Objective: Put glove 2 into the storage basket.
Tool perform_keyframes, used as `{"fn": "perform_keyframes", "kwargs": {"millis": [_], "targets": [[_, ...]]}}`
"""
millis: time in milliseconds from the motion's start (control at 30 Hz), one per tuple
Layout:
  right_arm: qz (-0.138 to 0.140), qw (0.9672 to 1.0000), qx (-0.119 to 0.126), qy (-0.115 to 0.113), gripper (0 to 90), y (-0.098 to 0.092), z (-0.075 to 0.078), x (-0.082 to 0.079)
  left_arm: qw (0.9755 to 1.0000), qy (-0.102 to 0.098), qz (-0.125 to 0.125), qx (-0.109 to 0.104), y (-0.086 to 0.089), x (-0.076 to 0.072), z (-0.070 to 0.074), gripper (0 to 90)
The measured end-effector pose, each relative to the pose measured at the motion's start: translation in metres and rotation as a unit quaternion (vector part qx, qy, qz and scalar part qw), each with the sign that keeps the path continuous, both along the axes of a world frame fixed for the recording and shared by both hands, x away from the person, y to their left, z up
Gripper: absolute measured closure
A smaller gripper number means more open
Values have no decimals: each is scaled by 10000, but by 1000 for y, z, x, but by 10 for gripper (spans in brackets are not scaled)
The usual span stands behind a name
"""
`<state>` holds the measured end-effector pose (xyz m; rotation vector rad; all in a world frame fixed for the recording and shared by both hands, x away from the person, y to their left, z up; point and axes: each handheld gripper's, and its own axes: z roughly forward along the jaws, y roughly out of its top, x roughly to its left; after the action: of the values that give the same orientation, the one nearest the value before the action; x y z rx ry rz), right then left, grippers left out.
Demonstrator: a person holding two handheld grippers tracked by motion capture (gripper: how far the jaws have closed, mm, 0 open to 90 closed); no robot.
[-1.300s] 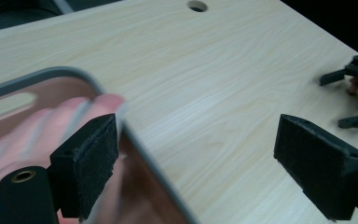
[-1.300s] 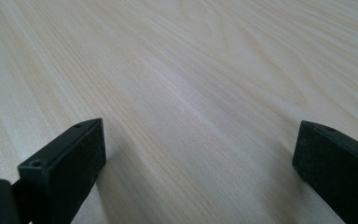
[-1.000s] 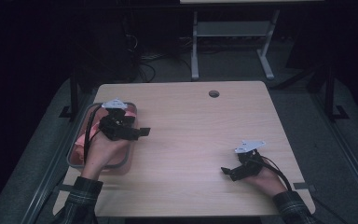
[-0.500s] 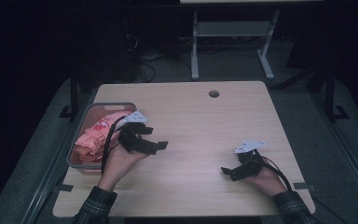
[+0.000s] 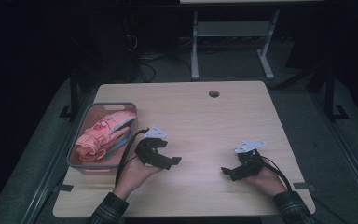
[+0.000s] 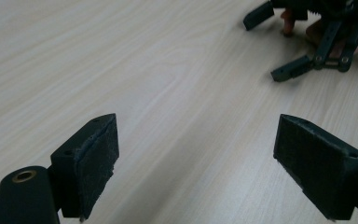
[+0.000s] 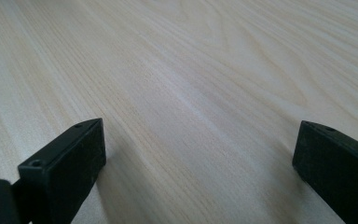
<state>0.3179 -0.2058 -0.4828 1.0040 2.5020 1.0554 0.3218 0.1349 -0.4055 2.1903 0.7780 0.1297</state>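
Observation:
A grey tray (image 5: pixel 81 125) sits at the table's left edge with folded pink cloth (image 5: pixel 103 132) lying in it. My left gripper (image 5: pixel 171 161) rests low over the wood just right of the tray, jaws wide open and holding nothing; its own view shows bare tabletop (image 6: pixel 168 93) between the pads. My right gripper (image 5: pixel 228 171) lies near the front right of the table, open and empty too, and it appears at the top right of the left gripper view as the right gripper (image 6: pixel 279 42). Plain wood grain (image 7: pixel 196 93) runs between its jaws.
The wooden table (image 5: pixel 205 116) has a round cable hole (image 5: pixel 213 94) near its far edge. Beyond it a white-legged desk frame (image 5: pixel 233 32) and cables stand on the dark floor. Black rails run along both sides of the table.
My left gripper has moved out of the tray, right and toward the front, and now sits over bare wood. The pink cloth lies uncovered in the tray. The right gripper has stayed put.

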Motion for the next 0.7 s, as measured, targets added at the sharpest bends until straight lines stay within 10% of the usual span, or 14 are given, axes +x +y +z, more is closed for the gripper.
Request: {"fn": "perform_keyframes", "kwargs": {"millis": [700], "targets": [[-1,10000,0,1,21,0,0,0,9980,-189,-289,534,-24,-7,-52,136]]}}
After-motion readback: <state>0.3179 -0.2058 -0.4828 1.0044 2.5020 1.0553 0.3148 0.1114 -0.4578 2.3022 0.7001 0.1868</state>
